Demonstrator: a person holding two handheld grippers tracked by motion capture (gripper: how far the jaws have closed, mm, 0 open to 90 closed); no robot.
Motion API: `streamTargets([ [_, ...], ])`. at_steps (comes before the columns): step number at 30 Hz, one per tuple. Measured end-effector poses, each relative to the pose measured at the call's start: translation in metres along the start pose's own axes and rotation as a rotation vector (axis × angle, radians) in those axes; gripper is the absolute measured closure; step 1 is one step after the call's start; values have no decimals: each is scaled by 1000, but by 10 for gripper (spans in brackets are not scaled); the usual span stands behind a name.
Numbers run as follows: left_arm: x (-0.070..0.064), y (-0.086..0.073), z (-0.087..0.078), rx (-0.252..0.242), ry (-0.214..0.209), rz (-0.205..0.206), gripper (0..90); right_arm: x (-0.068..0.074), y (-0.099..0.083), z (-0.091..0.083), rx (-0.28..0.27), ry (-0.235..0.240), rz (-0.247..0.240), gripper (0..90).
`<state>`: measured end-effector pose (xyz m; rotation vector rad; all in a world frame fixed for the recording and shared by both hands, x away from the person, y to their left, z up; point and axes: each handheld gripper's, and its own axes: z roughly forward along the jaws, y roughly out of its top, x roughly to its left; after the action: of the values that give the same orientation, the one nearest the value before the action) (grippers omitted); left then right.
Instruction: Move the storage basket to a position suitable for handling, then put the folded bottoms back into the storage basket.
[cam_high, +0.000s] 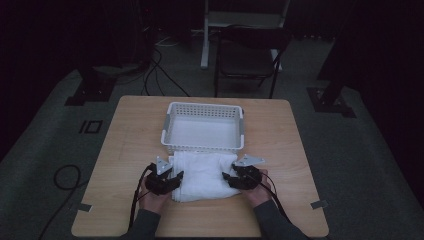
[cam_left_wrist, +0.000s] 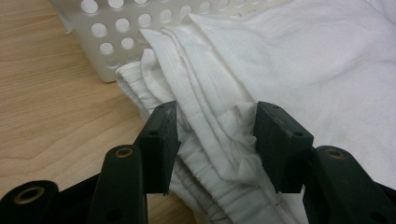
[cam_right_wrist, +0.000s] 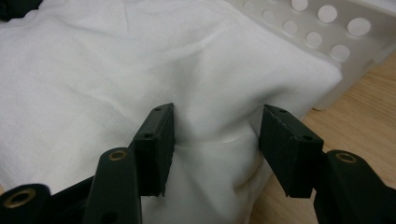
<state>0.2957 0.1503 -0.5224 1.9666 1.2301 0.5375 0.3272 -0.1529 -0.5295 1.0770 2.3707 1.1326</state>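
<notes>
A: As you are looking down from the high view, you are holding the left gripper (cam_high: 176, 176) at the left edge of the folded white towel (cam_high: 202, 177) and the right gripper (cam_high: 226, 177) at its right edge, both on the wooden table (cam_high: 130, 140). The towel is lying just in front of the white basket (cam_high: 172, 107), touching its near wall or very nearly so.

B: So which hand is sitting closer to the cloth?

A: Neither, as far as I can judge; you are flanking it evenly, and its long axis is running from one gripper to the other.

B: And in the left gripper view?

A: You are keeping the left jaws spread wide, and the stacked hems of the towel (cam_left_wrist: 219, 135) are lying right between them, running away from you toward the basket (cam_left_wrist: 112, 42). The pads are standing off the cloth on both sides, gripping nothing yet.

B: And in the right gripper view?

A: You are holding the right jaws apart as well, with a rounded fold of the towel (cam_right_wrist: 210, 112) bulging up between them. The basket (cam_right_wrist: 336, 32) is sitting just beyond, at the upper right, and bare table (cam_right_wrist: 364, 107) is showing past the towel's corner.

B: What is the coming move hinging on?

A: I am guessing at a lift into the basket, so what matters is that both edges are already lying inside your opened jaws, with the basket directly ahead
</notes>
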Motion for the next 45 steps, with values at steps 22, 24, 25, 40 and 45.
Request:
streamTargets([
  [22,16,7,-31,-78,-48,-141,388,3,12,-32,-87,-42,4,407],
  [24,14,8,-32,-84,-61,-147,362,3,12,-32,-88,-23,23,378],
  [25,14,8,-32,-84,-61,-147,351,3,12,-32,-88,-23,23,378],
  [40,-6,3,-9,-17,-42,-82,147,5,9,-18,-26,-31,35,186],
  [45,1,-6,6,23,-53,-105,74,2,6,-14,-2,-34,44,159],
])
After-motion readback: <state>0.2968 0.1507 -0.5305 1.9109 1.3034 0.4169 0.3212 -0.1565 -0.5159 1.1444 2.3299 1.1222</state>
